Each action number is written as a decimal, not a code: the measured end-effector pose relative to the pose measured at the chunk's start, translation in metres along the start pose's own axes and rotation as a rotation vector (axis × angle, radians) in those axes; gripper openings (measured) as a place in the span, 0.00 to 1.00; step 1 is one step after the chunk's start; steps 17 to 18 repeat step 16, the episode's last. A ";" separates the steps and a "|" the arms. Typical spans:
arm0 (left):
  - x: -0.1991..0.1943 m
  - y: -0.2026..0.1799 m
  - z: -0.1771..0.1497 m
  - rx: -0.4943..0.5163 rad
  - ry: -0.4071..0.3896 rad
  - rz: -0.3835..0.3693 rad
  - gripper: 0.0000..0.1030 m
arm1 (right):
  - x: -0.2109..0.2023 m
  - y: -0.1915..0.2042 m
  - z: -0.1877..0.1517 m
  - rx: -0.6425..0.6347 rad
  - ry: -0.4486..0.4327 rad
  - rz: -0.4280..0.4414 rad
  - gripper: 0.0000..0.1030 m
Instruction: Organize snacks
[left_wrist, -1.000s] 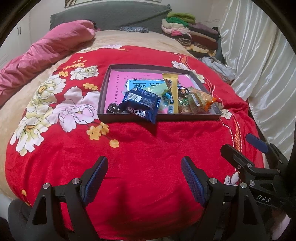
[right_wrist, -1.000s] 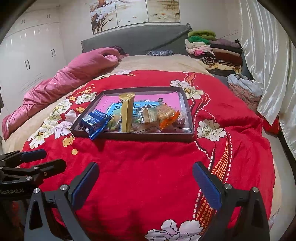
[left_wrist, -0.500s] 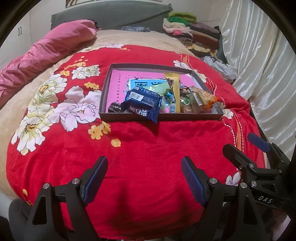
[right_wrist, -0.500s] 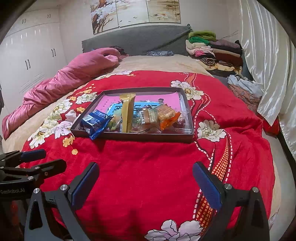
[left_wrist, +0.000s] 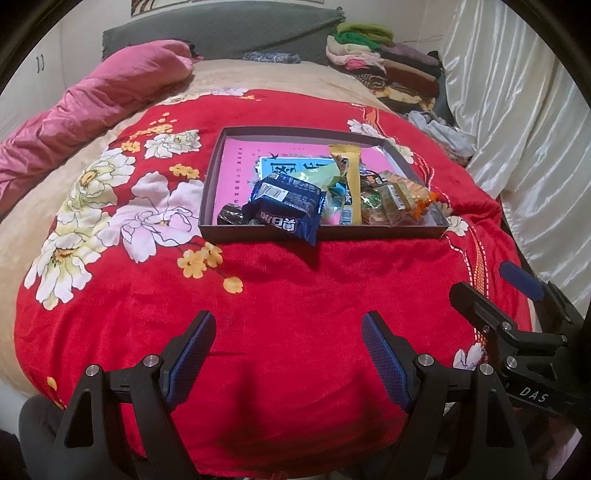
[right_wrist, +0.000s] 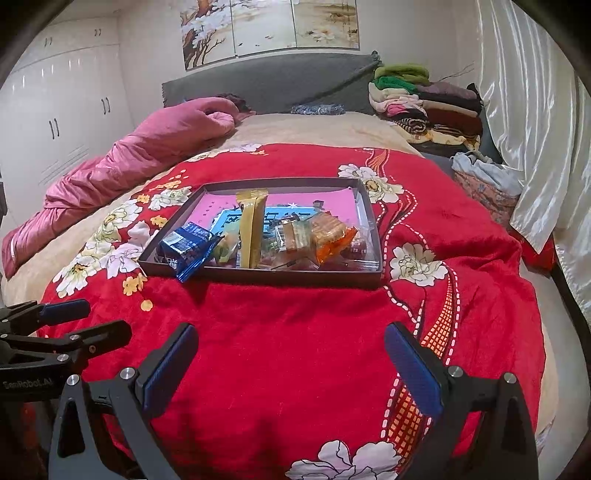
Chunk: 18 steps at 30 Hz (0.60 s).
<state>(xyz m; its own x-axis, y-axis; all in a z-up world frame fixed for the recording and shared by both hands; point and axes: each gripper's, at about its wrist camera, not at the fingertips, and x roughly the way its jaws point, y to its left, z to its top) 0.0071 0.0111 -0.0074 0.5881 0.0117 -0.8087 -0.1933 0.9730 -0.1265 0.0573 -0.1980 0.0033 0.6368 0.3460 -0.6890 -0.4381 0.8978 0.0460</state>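
Broadly, a red floral blanket (left_wrist: 295, 295) covers the bed, and the shallow dark tray (left_wrist: 369, 233) sits on it near the middle; everything below is placed against that tray. Inside it, the snacks are heaped toward its near wall: a dark blue packet (left_wrist: 286, 208) droops over the near rim at the left, a tall gold stick pack (right_wrist: 251, 225) leans upright at the centre, and an orange-tipped clear packet (right_wrist: 328, 236) lies to the right.

Both tools hover well short of the tray, above bare blanket. The left gripper (left_wrist: 286, 354) and the right gripper (right_wrist: 290, 363) each stand with fingers spread wide, holding nothing.

Whether sorting is ahead or finished, this heap fits either. Any pick should pinch one wrapper's edge, approaching low over the rim.
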 end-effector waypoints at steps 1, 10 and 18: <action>0.000 0.000 0.000 0.001 -0.002 0.005 0.80 | 0.000 0.000 0.000 0.000 -0.002 -0.001 0.99; 0.003 0.013 0.006 -0.040 -0.014 0.033 0.80 | 0.001 -0.001 0.001 -0.003 -0.013 -0.019 0.99; 0.001 0.026 0.020 -0.064 -0.078 0.015 0.80 | 0.002 -0.011 0.004 0.015 -0.049 -0.030 0.99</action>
